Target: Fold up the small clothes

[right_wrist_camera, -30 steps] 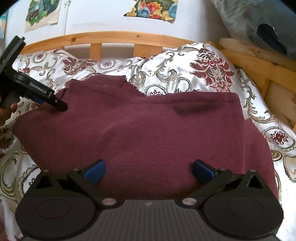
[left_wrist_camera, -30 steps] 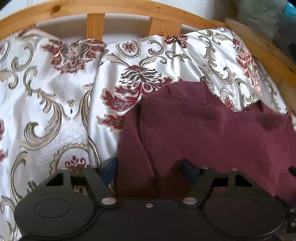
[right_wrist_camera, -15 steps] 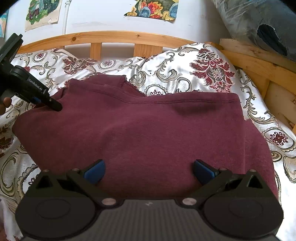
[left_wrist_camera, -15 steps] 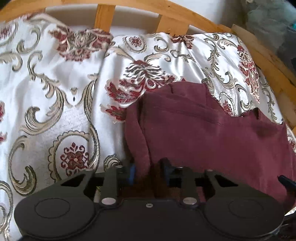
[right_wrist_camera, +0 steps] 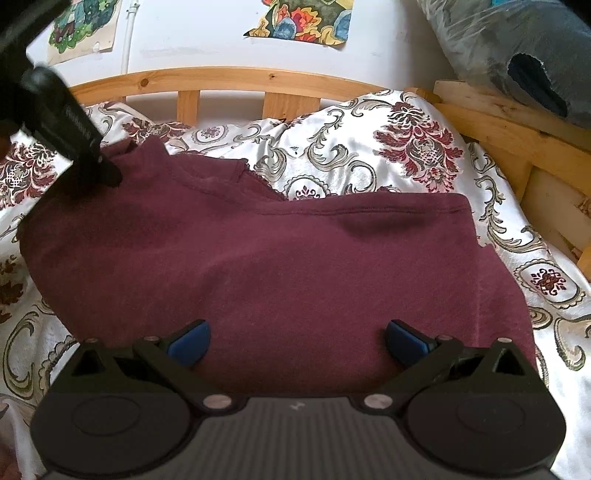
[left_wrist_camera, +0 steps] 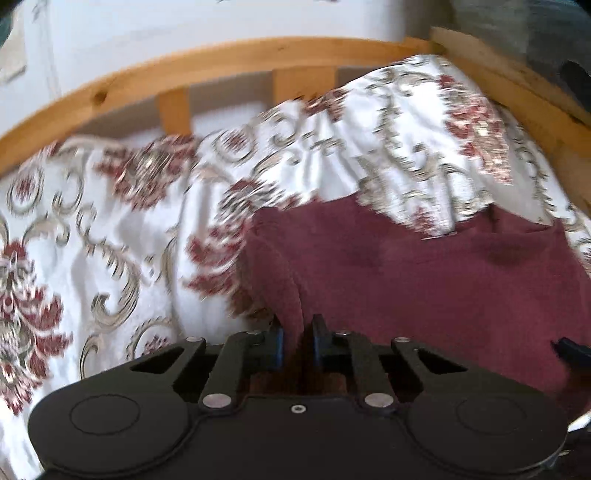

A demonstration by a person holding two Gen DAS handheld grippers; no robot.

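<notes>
A maroon garment lies spread on a floral satin bedspread. In the left wrist view my left gripper is shut on a fold at the left edge of the maroon garment, with cloth pinched between the blue pads. In the right wrist view the left gripper shows at the garment's far left corner. My right gripper is open, its blue pads wide apart just above the garment's near edge, holding nothing.
A wooden slatted headboard curves behind the bed, with wooden planks at the right. A bagged dark bundle sits at the top right. Paper pictures hang on the white wall.
My left gripper closed on the garment's left edge and has lifted, pulling that corner up; its view is motion-blurred. The right gripper stayed open and still.
</notes>
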